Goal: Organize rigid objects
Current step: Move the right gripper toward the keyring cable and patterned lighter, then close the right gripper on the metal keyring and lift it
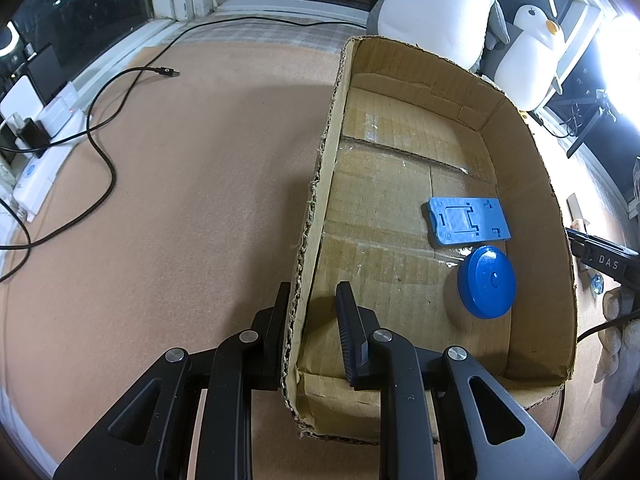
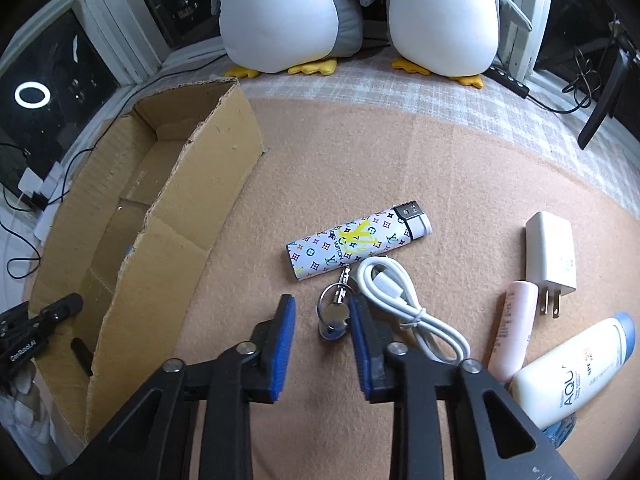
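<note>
rough, torn-edged corrugated cardboard box point(image 1: 532, 184) on matt felt-like worktop point(image 2: 400, 160); glossy blue plastic disc point(image 1: 486, 282), shiny metal key point(image 2: 336, 314).

Looks like a home room: plush penguins point(image 2: 280, 12) by a dark window point(image 1: 100, 12), felt-covered table point(image 1: 180, 200), charger cables point(image 1: 100, 148).

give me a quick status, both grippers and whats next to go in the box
Left gripper shut on box wall. Right gripper open over the keys, not gripped. White cable lies against the keys.

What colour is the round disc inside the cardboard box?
Blue: the round disc shows best in the left wrist view.
</note>
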`<action>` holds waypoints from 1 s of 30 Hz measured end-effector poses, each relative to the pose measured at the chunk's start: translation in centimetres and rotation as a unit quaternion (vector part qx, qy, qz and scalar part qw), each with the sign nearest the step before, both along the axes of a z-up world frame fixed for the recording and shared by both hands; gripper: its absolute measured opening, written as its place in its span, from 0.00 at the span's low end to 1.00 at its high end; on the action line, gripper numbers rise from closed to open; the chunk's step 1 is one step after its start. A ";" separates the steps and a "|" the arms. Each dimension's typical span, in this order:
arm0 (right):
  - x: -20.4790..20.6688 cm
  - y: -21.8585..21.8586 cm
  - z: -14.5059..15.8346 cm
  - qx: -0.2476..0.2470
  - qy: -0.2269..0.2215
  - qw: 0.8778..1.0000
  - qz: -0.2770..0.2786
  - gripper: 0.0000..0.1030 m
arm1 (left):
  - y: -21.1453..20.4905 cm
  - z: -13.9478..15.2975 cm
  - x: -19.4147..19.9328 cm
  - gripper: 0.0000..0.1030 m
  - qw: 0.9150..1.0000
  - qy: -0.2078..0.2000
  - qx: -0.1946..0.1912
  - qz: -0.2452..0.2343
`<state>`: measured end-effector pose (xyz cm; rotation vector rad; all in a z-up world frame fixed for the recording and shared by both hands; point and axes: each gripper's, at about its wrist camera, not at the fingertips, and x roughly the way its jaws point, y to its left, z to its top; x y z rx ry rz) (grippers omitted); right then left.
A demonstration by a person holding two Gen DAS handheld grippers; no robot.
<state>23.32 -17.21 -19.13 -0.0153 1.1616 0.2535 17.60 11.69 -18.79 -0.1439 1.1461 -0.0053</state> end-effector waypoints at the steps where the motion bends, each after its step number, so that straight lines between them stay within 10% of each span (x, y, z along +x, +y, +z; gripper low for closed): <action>1: 0.0 -0.2 0.0 0.004 0.001 1.000 -0.001 0.20 | 0.0 0.0 0.0 0.19 1.000 0.000 0.000 0.000; 30: -2.2 -1.6 2.0 0.023 -0.039 0.999 0.010 0.03 | 0.0 0.0 0.1 0.19 1.000 0.000 0.000 0.000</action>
